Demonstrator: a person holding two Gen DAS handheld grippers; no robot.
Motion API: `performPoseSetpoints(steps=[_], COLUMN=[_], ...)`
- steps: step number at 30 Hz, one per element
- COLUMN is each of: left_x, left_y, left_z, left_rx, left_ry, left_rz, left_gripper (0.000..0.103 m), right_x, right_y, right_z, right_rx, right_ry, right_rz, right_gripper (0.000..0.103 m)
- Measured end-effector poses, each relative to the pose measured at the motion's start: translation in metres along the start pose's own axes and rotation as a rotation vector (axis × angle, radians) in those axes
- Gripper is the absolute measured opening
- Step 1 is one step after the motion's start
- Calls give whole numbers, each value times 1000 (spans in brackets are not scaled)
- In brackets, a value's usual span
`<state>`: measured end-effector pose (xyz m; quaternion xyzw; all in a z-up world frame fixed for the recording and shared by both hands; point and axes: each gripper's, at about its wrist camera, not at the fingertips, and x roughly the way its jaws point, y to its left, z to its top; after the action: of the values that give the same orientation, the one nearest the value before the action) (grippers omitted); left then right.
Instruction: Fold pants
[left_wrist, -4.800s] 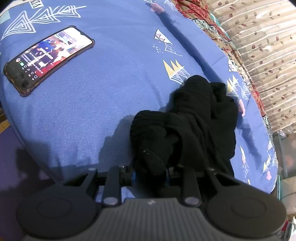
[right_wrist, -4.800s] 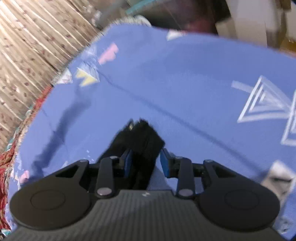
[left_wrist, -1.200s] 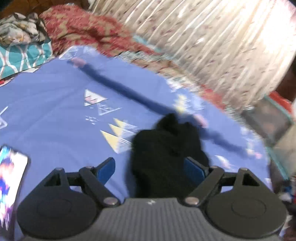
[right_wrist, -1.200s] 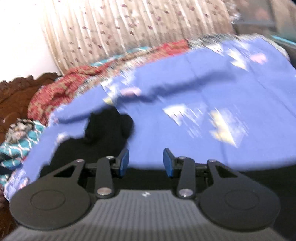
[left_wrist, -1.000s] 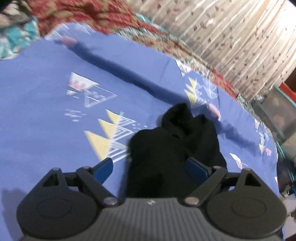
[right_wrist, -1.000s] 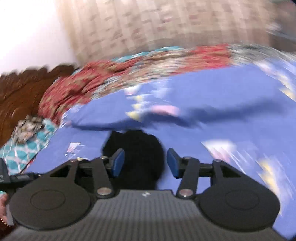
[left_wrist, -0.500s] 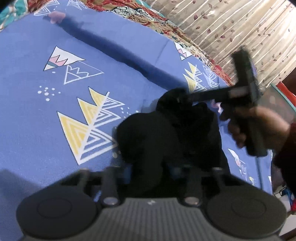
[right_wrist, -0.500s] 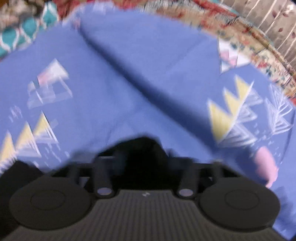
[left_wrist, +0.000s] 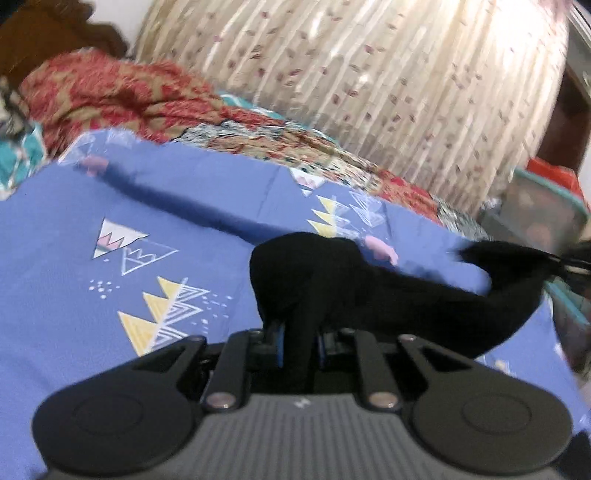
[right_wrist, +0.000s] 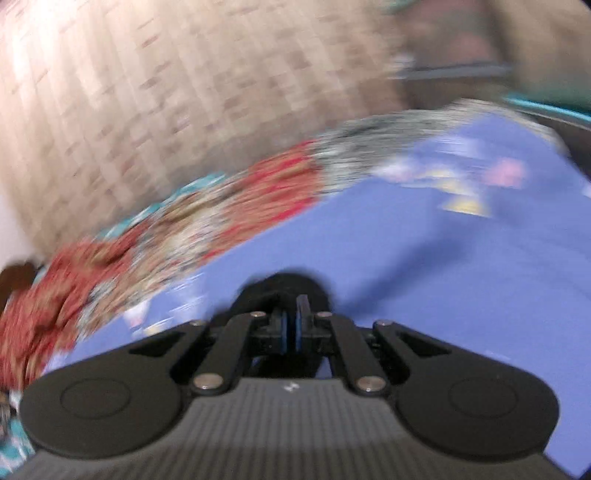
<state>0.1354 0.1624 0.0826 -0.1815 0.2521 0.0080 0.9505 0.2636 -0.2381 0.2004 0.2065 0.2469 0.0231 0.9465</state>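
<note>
I have the black pants (left_wrist: 354, 295) pinched in both tools above the blue bedsheet (left_wrist: 110, 206): my left gripper (left_wrist: 299, 339) is clamped on a bunched fold, my right gripper (right_wrist: 291, 332) is nipped shut on dark cloth, which I judge to be the far end. To do this well I should pull the two ends apart evenly and keep the fabric taut. Both tools point slightly downward.

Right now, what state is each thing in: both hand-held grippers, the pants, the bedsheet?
Left hand-held gripper: shut on the black pants.
Right hand-held gripper: shut on black fabric, apparently the same pants.
Black pants: bunched, unfolded, stretched between both grips above the sheet.
Blue bedsheet: spread out, with one long crease.
</note>
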Motion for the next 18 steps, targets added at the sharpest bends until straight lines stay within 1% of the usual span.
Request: performPoseSetpoints(steps=[2, 4, 5, 6, 7, 8, 9, 10, 12, 13, 14, 16, 17, 18], left_x=[-3, -10, -14, -17, -21, -25, -30, -37, -57, -66, -74, -88, -92, -94], left_y=[-18, -34, -41, -47, -50, -54, -56, -58, -59, -58, -57, -52, -48, -45], left_z=[-13, -34, -47, -59, -71, -83, -92, -100, -111, -110, -107, -93, -84, -73], left_rx=[73, 171, 231, 283, 328, 370, 401, 426, 474, 481, 474, 431, 406, 378], left_ry=[11, 31, 51, 75, 104, 139, 165, 181, 200, 200, 195, 164, 142, 116], left_rz=[-29, -46, -50, -49, -51, -56, -68, -80, -109, -125, -141, -166, -168, -165], left_gripper=[14, 15, 16, 19, 23, 29, 42, 49, 51, 52, 53, 57, 59, 64], right_x=[-32, -61, -70, -75, -80, -83, -87, -92, -92, -90, -87, -79, -75, -77], right_y=[-41, -77, -91, -103, -118, -131, -141, -150, -158, -155, -148, -123, -105, -92], right_z=[-16, -43, -57, -70, -82, -92, -100, -108, -117, -120, -120, -120, -121, -125], right_rx=[24, 1, -11, -17, -10, 4, 21, 47, 93, 101, 95, 44, -2, -38], right_ry=[20, 43, 60, 94, 129, 149, 160, 168, 192, 202, 212, 239, 246, 248], right_rz=[-62, -142, -183, -219, -254, -290, -318, -323, -281, -252, -218, -119, -67, -31], right_gripper=[11, 11, 12, 16, 21, 21, 21, 21, 21, 21, 21, 22, 24, 28])
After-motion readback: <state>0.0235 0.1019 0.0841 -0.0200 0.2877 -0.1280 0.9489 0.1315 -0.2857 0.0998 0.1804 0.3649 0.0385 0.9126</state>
